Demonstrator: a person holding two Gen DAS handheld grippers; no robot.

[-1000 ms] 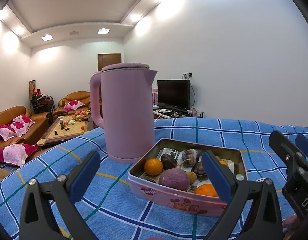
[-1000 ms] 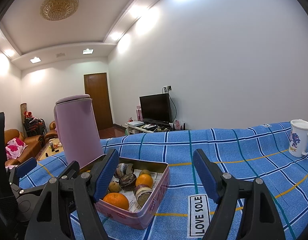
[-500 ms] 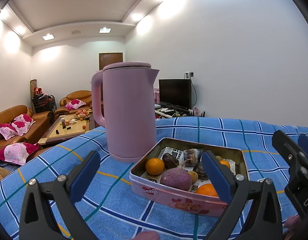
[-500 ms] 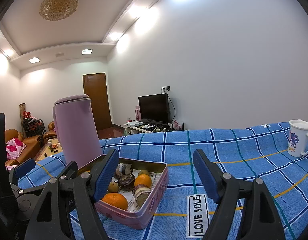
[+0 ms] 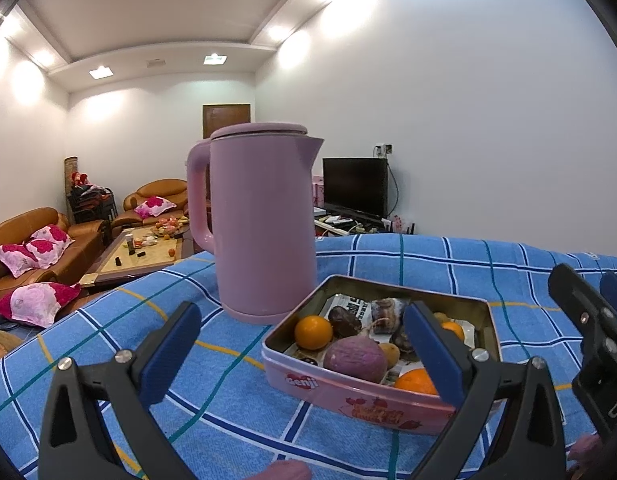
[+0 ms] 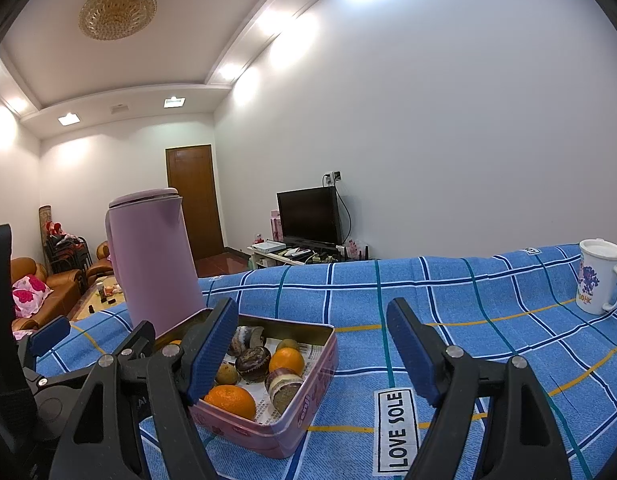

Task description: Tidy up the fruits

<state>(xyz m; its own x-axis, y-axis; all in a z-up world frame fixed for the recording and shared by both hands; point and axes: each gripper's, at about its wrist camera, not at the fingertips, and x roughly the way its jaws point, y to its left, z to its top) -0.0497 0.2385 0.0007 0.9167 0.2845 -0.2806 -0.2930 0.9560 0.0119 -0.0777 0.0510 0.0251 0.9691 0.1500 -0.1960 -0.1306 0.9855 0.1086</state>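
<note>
As both views creep closer over one second, tin (image 5: pixel 382 394) with fruits (image 6: pixel 286 360) grows at 1 o'clock; left claw (image 5: pixel 304 360) and right claw (image 6: pixel 312 354) gape wide, empty, above table (image 6: pixel 468 304); approach looks likely.

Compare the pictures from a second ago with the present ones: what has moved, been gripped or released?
Only small camera drift: nothing was gripped or released. The left gripper and right gripper stay open and empty before the pink tin. The oranges, the purple fruit, the pink kettle and the white mug stay put.
</note>
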